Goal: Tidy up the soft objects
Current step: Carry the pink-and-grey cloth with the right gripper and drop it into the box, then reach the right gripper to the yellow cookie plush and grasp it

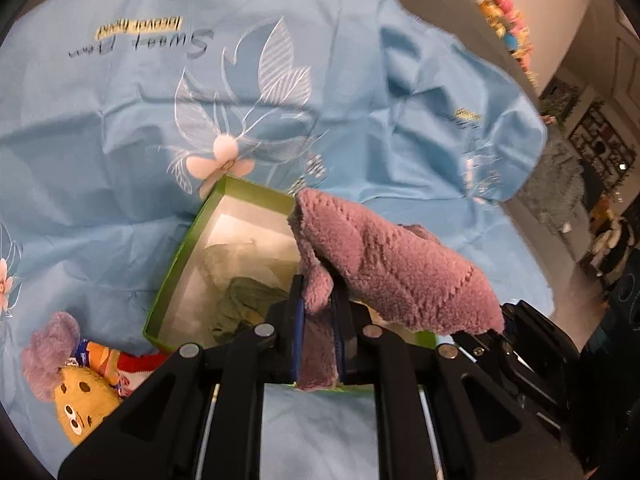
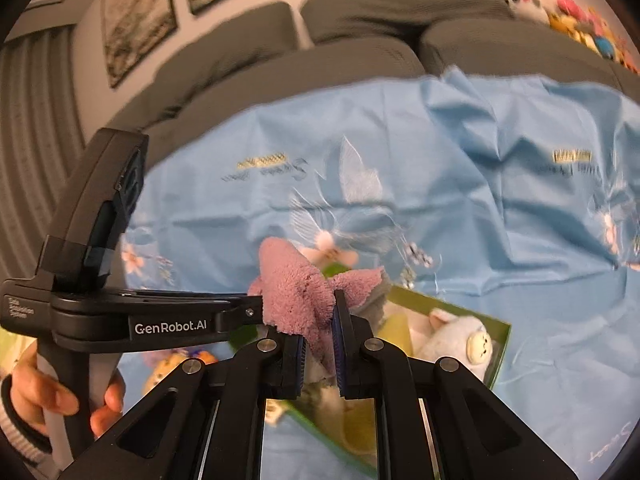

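You have the pink fleece cloth [image 1: 384, 264] pinched at two places, and it hangs stretched between your tools just above the green box [image 1: 176, 264]. Your left gripper [image 1: 318, 312] has its jaws pressed onto a fold at the cloth's near edge, with a strip of fleece trailing down between the pads. Your right gripper [image 2: 320, 344] is likewise clamped on pink fleece, at the other end of the cloth, which bunches up above its jaws. Holding both ends apart this way keeps the floppy fabric spread and under control, probably so you can fold it or lower it flat into the box rather than drop it as a lump.

Inside the box, a dark green crumpled item [image 1: 244, 300] already lies on the floor, and the right wrist view shows a white plush animal [image 2: 460, 338] there too, so the cloth would have to settle on or beside them. Left of the box, on the blue floral sheet [image 1: 120, 120], a yellow plush toy [image 1: 82, 404] and a purple fluffy toy [image 1: 50, 352] wait outside it.
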`<state>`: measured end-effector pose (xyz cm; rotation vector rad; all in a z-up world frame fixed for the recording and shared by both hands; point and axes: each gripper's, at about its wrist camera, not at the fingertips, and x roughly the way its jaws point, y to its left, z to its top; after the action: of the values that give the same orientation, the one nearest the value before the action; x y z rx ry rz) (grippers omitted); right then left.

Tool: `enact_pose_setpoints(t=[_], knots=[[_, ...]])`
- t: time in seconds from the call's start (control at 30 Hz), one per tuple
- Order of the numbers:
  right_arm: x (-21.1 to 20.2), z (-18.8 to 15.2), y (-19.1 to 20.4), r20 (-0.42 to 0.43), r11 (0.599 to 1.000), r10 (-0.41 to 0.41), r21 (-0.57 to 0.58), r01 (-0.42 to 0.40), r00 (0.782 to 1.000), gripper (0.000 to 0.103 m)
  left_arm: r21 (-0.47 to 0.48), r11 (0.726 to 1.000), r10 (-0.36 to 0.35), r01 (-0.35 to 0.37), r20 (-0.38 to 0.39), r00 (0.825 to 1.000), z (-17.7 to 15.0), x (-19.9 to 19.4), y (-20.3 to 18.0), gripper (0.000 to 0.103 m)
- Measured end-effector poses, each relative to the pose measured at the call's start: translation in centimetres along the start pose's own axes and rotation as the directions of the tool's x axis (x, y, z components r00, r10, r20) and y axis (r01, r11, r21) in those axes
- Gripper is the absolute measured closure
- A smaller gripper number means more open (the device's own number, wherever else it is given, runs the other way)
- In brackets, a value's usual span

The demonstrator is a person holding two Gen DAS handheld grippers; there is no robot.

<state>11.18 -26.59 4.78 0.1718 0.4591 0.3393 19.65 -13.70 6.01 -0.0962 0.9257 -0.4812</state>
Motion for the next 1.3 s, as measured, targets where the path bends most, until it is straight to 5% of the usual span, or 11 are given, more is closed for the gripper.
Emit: enact_pose_setpoints(t=[0.07,0.13,0.2,0.23,0.3,0.33,1.03,1.17,1.3], knots=[[2.0,-0.4,-0.8,-0.048,1.000,-0.014,0.015,0.014,0.999,0.090,-0.003,0.999,0.052,-0.052,-0.032,0.998,0.2,1.9,0.7,0.085],[4.1,-0.9,-1.4,-0.106,0.999,-0.032,0.016,0.033,0.994,0.090,-0.015,0.996,0.085,-0.086,-0.059,0.995,0.1,3.1,1.5,0.064],[5.5,-1.4,-1.6,-0.155,0.999,-0.050,0.009,0.052,0.987,0.084,-0.028,0.993,0.115,-0.118,-0.084,0.990,0.0,4.0,2.4,0.025],[6.4,-1.7,-1.7,-0.189,0.997,-0.072,-0.003,0.073,0.979,0.079,-0.033,0.991,0.125,-0.128,-0.083,0.989,0.0,4.2,2.7,0.024],[7.3,-2.3,-1.7,-0.224,0.993,-0.118,-0.033,0.114,0.967,0.051,-0.041,0.989,0.135,-0.139,-0.093,0.987,-0.1,4.4,3.3,0.024],[7.4,-2.6,-1.7,-0.233,0.991,-0.130,-0.047,0.123,0.964,0.048,-0.046,0.989,0.138,-0.143,-0.101,0.985,-0.2,4.4,3.7,0.024],[-3.4,-7.5,-2.0,-0.202,0.989,-0.121,0.058,0.135,0.972,0.044,0.004,0.986,0.165,-0.165,-0.089,0.982,-7.3,-2.2,3.8,0.020],[-4.6,-8.1,-0.1,-0.197,0.993,-0.094,0.044,0.105,0.976,0.044,0.007,0.986,0.167,-0.167,-0.067,0.984,-9.0,-4.0,3.4,0.004],[-5.8,-8.2,1.6,-0.171,0.997,-0.067,0.034,0.074,0.983,0.042,0.024,0.984,0.178,-0.177,-0.033,0.983,-10.4,-5.7,3.0,0.003]])
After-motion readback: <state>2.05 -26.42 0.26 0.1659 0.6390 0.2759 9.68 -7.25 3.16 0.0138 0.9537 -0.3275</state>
